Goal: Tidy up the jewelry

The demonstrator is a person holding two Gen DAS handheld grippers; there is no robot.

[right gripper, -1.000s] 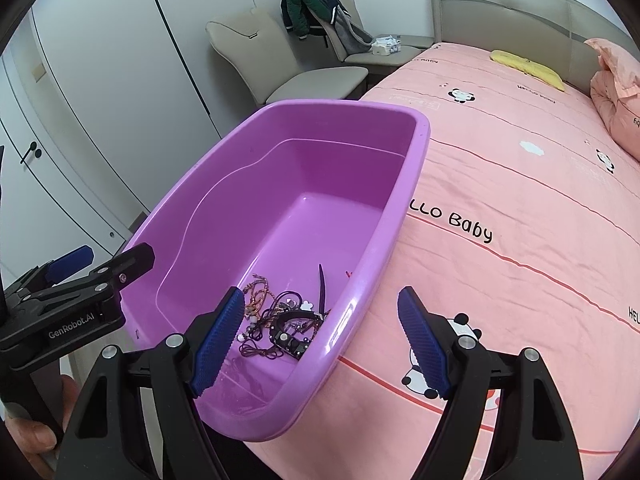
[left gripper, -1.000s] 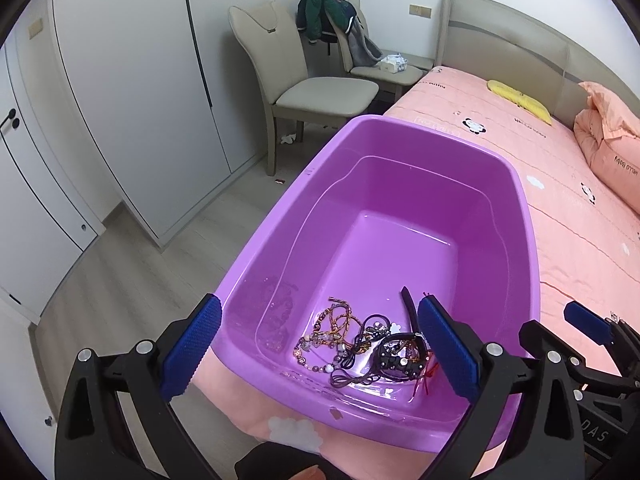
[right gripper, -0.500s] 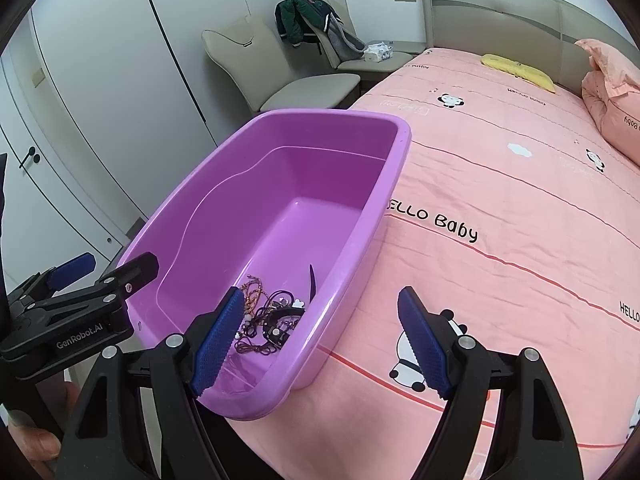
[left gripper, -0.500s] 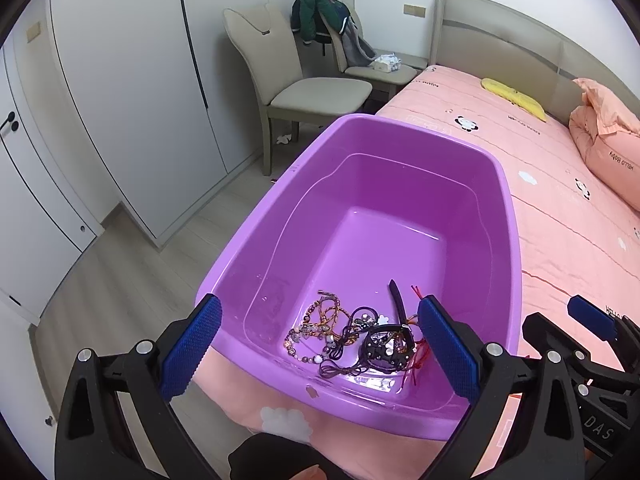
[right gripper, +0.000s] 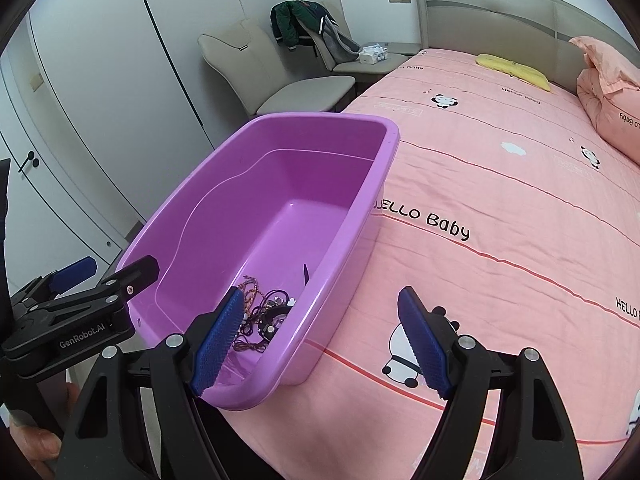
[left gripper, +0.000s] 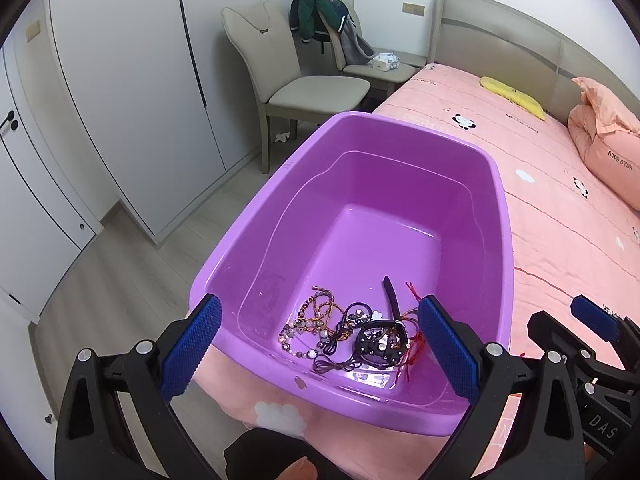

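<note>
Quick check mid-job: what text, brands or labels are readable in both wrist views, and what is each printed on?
"HELLO Baby" on the pink panda-print bedsheet.
"GenRobot.AI" on the black left claw body, seen from the right wrist.
"DAS", cut off, on the black right claw body, seen from the left wrist.
"HELLO", cut off, at the bedsheet's right edge.
"Hello Baby", upside down, on the folded pink quilt.
Small prints near the headboard: unreadable.

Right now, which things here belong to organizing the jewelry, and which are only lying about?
Belong to the job:
- purple plastic tub
- tangled pile of bracelets and cords
- left hand-held gripper, open
- right hand-held gripper, open

Just lying about:
- yellow pillow
- green jacket on a chair
- pink duvet
</note>
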